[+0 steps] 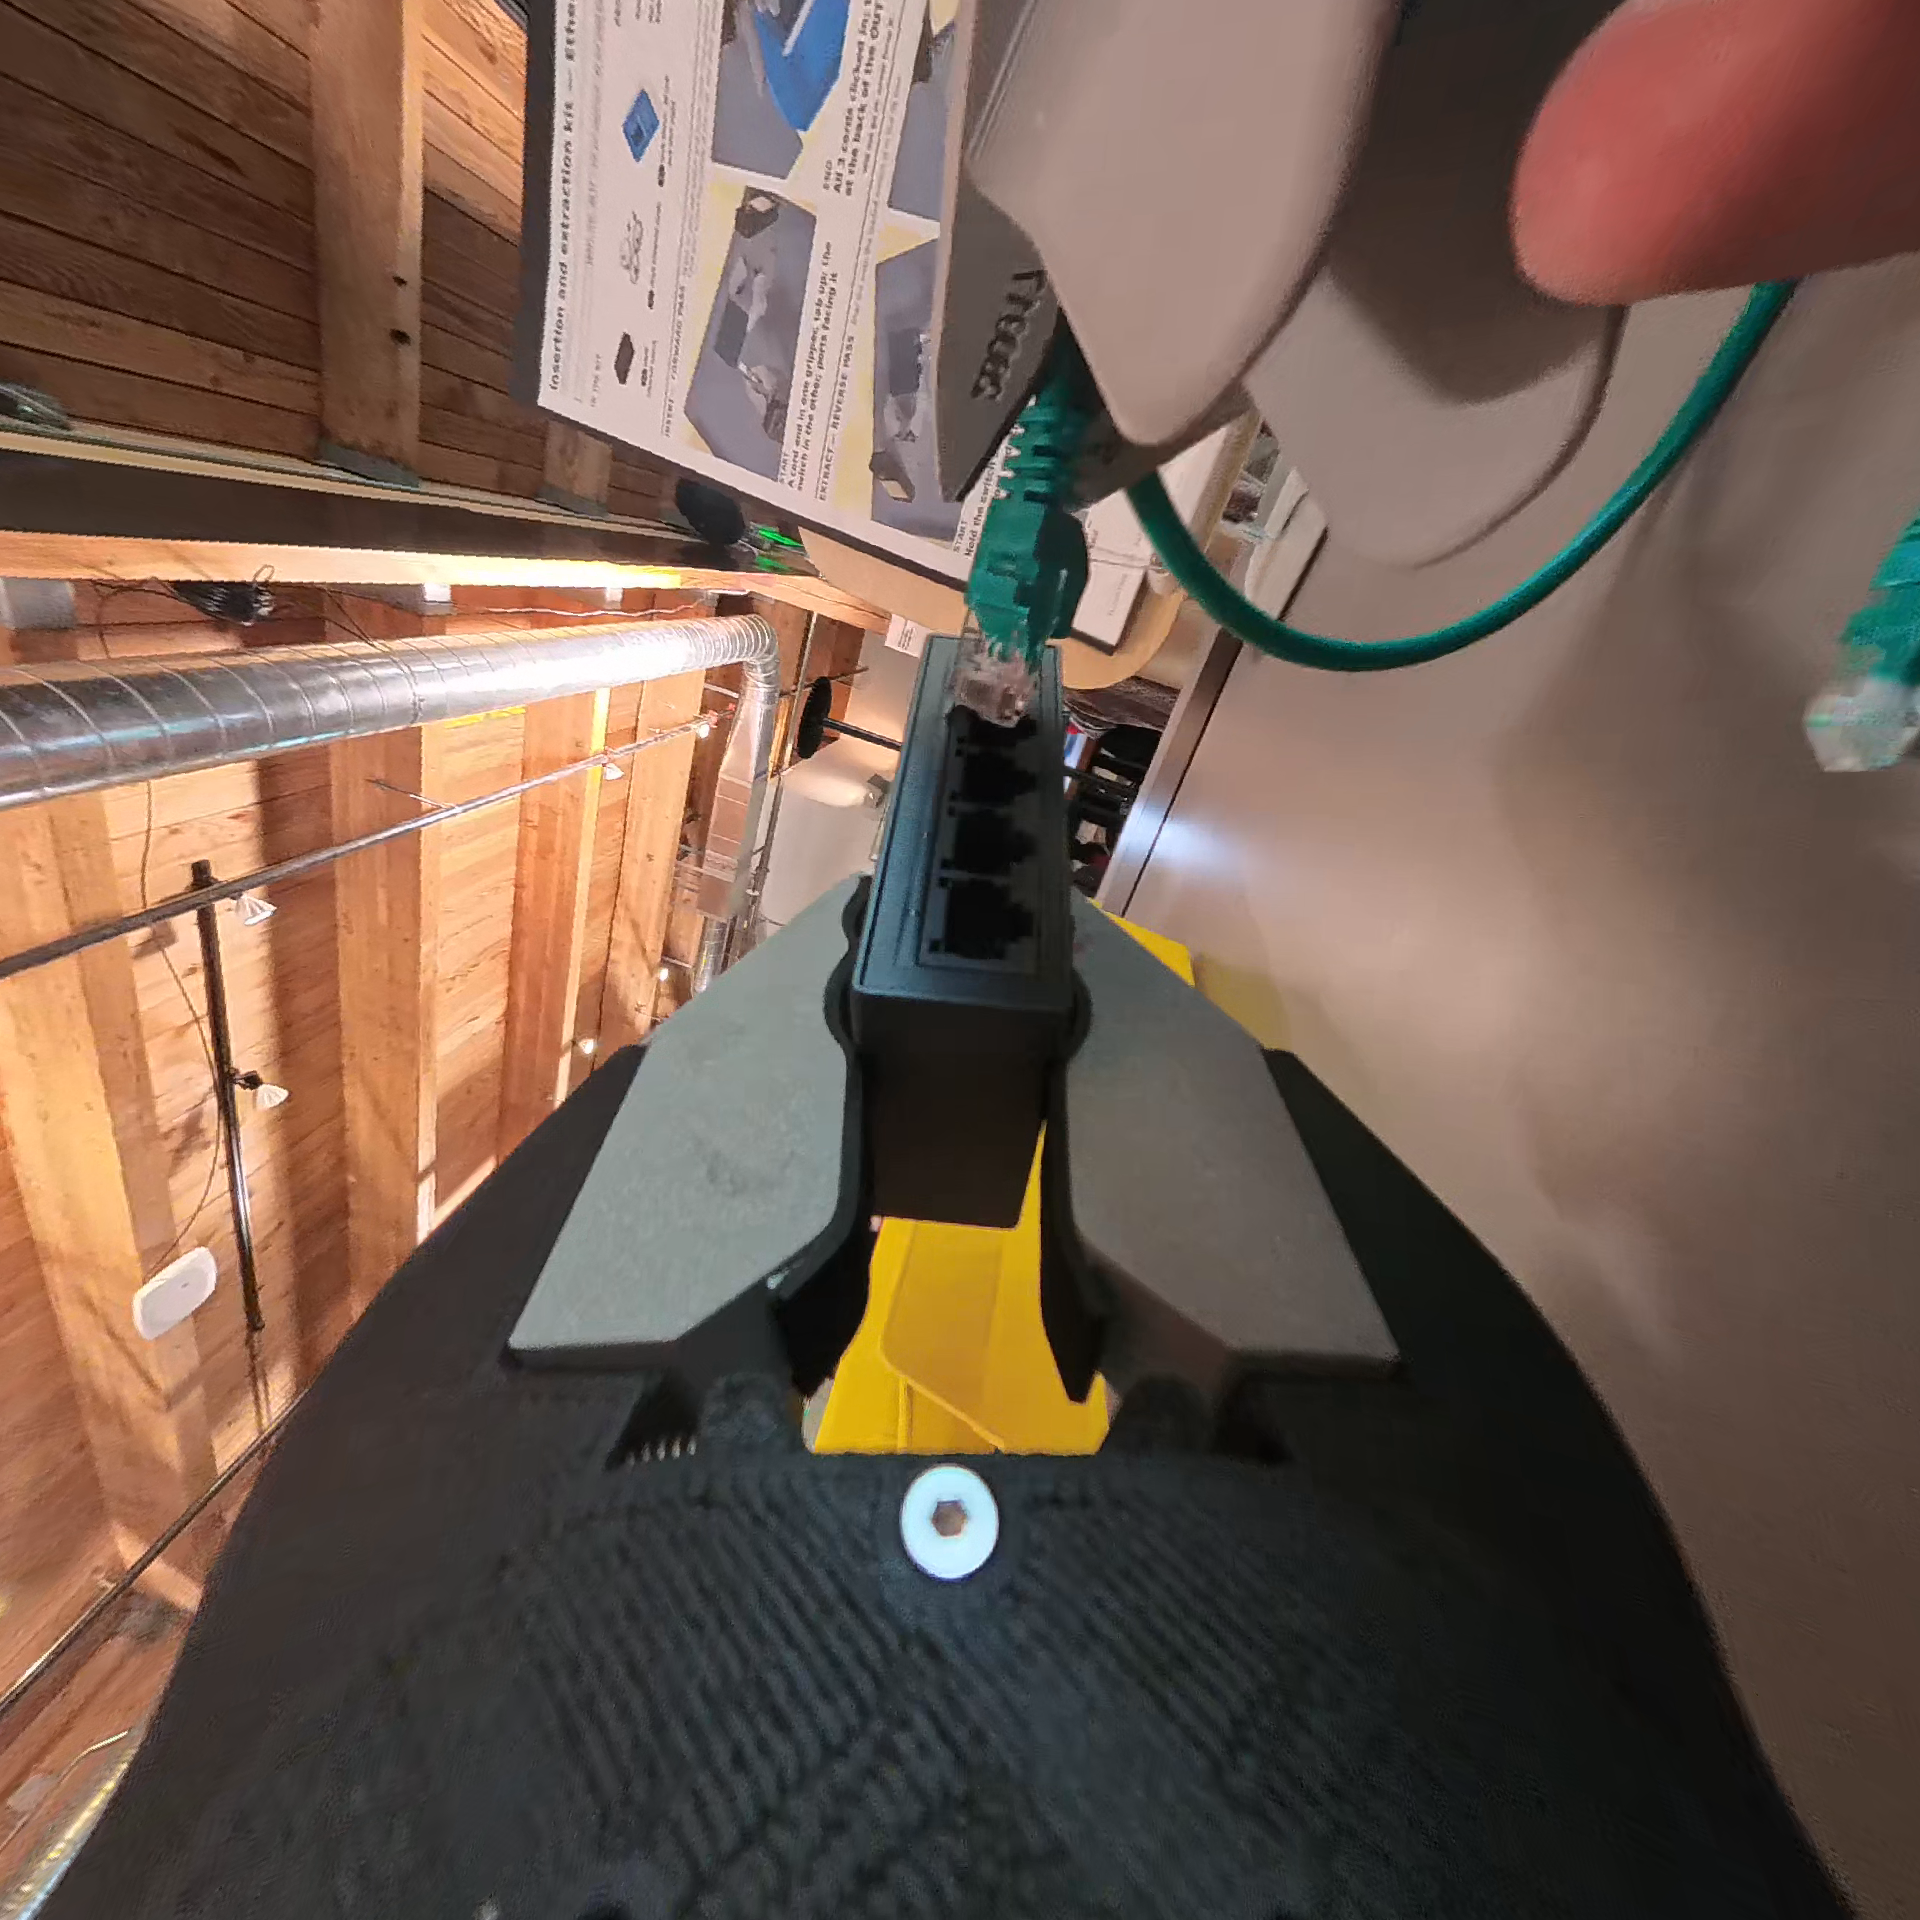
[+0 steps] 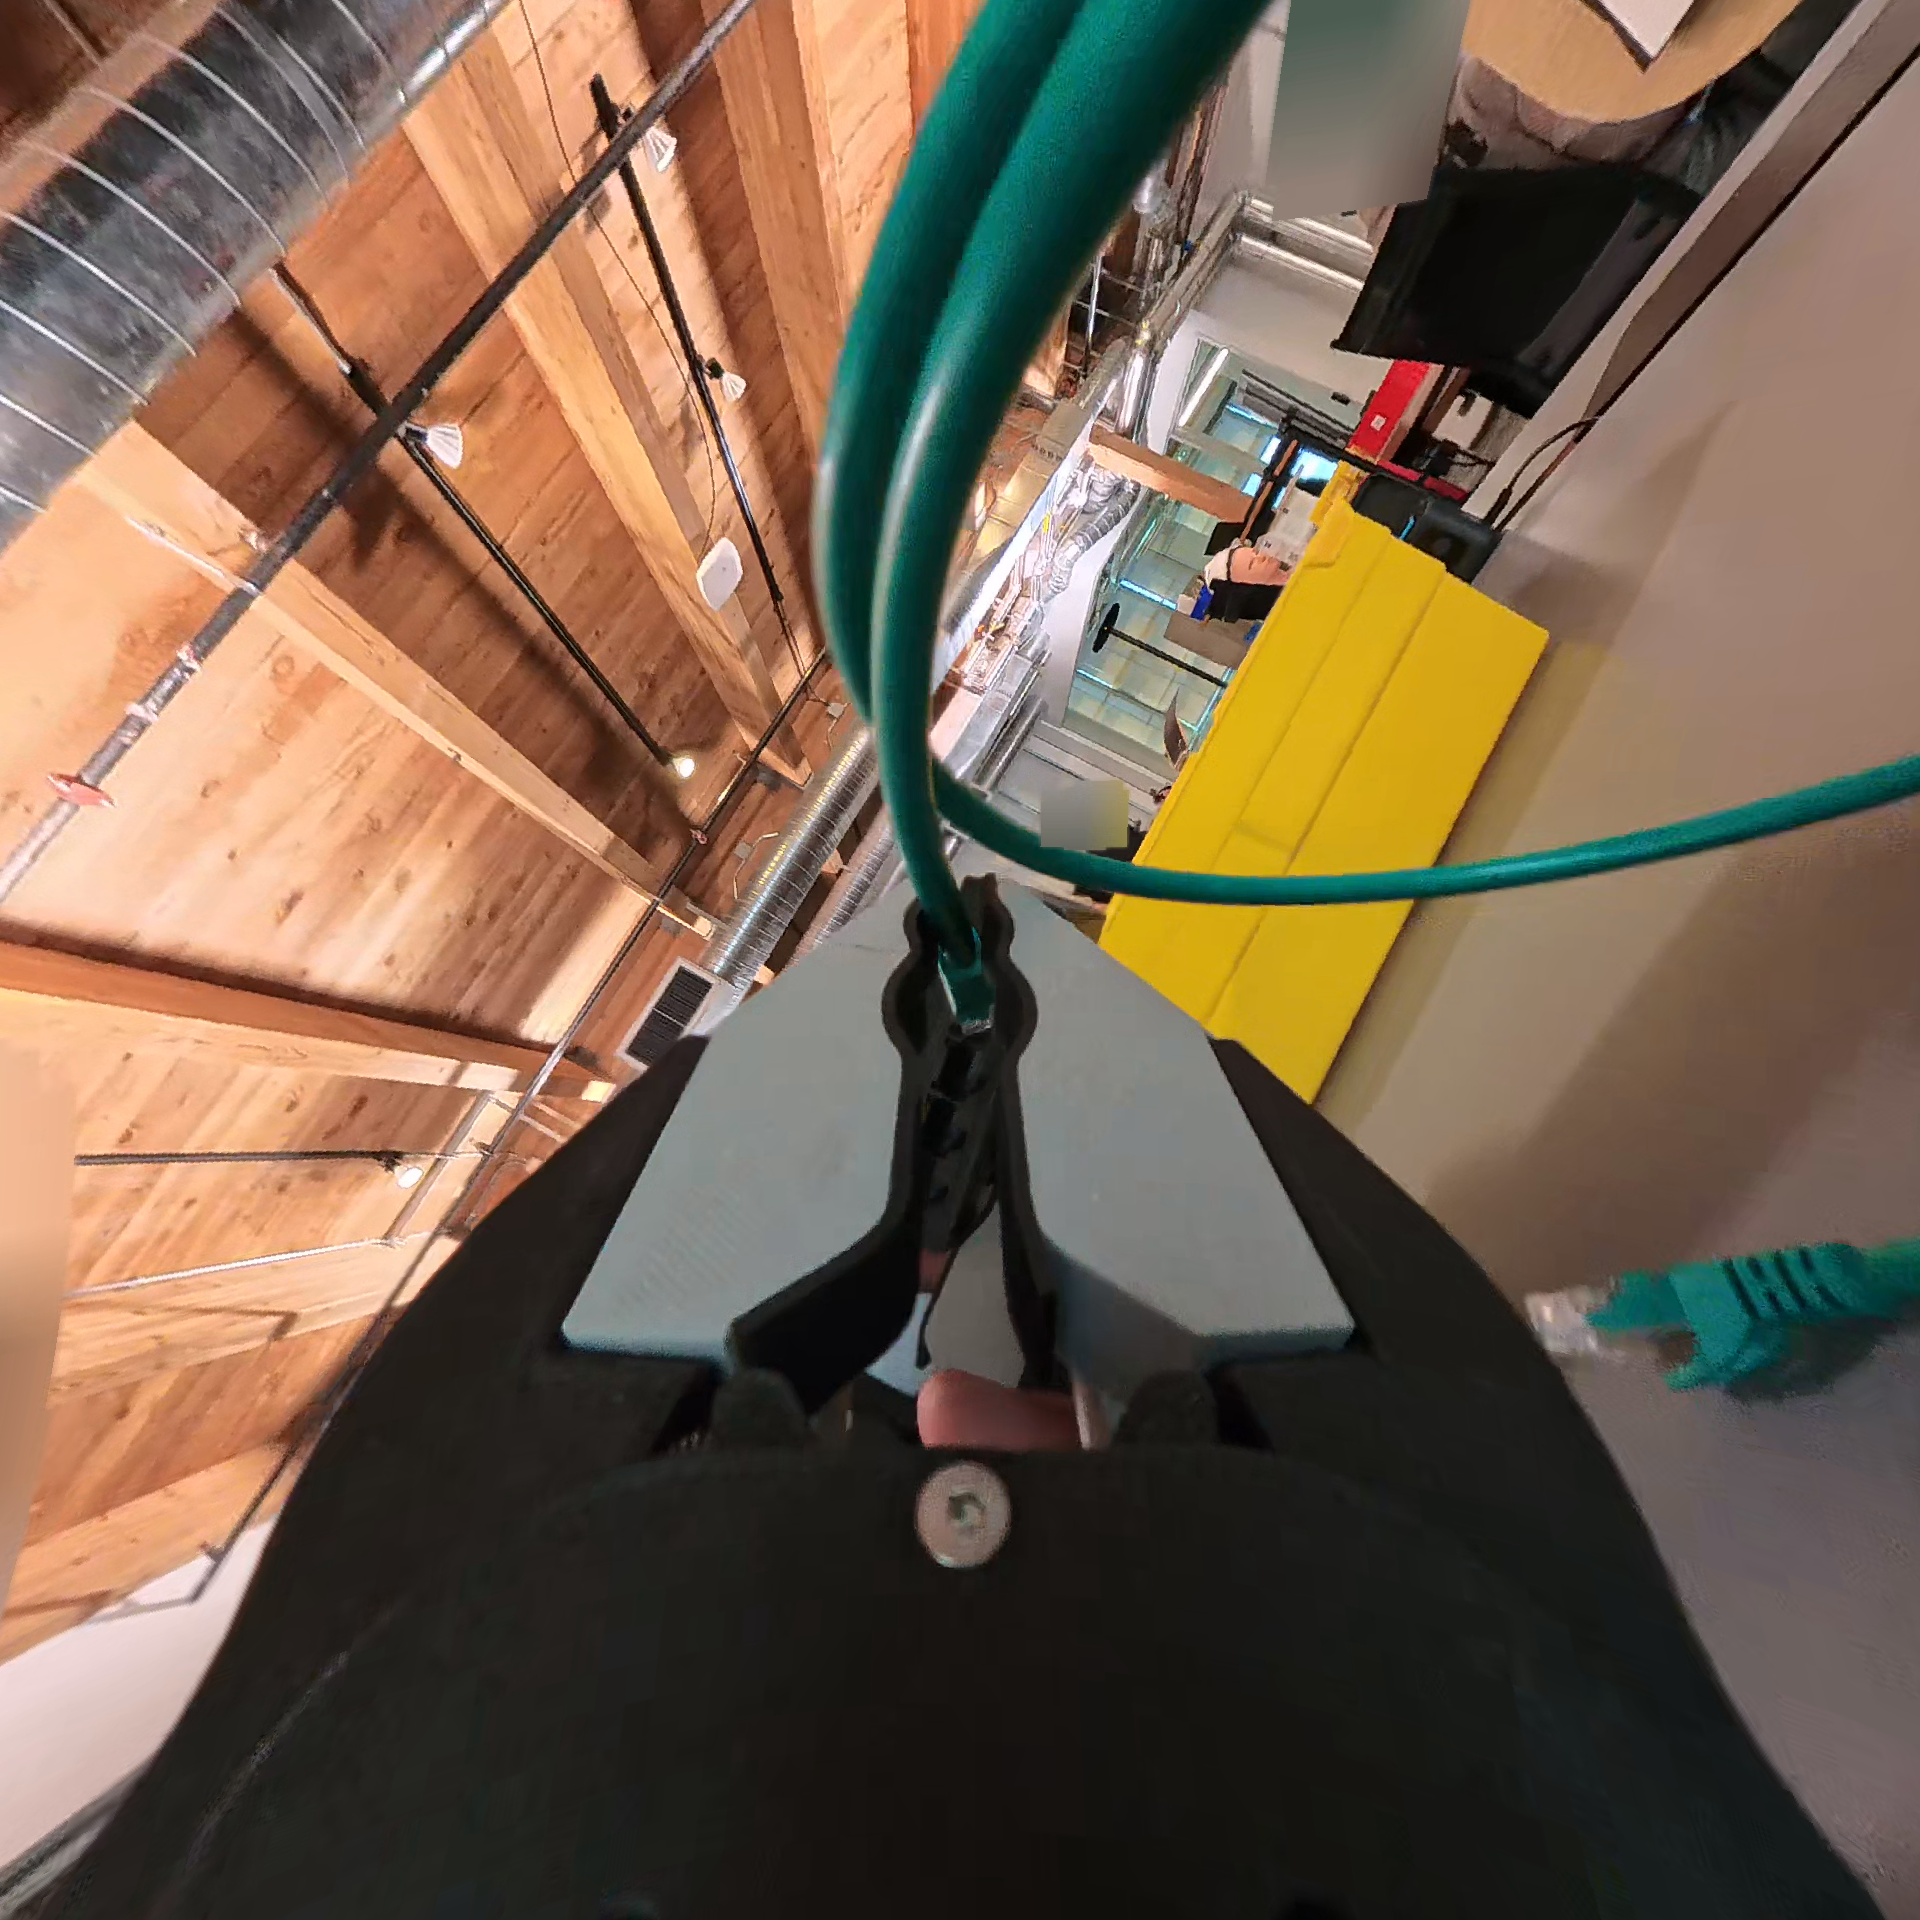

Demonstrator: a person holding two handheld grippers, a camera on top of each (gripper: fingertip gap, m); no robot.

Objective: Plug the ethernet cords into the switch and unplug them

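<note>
- Left wrist view: the left claw [image 1: 961, 1023] is clamped on the black switch [image 1: 971, 883], at the frame's centre, with the row of ports facing up toward the camera.
- The right claw [image 1: 1049, 436] comes in from the upper right, pinching the green cord [image 1: 1351, 649] just behind its plug [image 1: 1013, 582]; a person's finger [image 1: 1704, 156] rests on the claw's body.
- The clear plug tip sits at the farthest port, touching or just inside its mouth; I cannot tell whether it is seated.
- Right wrist view: the right claw [image 2: 961, 997] is closed on the cord [image 2: 894, 623], which loops up and away across the top of the frame. The cord's free plug [image 2: 1756, 1314] hangs at the right edge, over the grey desk [image 2: 1714, 935], near a yellow bin [image 2: 1351, 790].
- Judgement: the step is insertion. To do it well, line the plug's axis up with the port, keep the switch steady, and push straight in until the tab catches.
- A tilted plug would likely jam at the lip, and the loose loop could drag sideways, so keep it slack.
</note>
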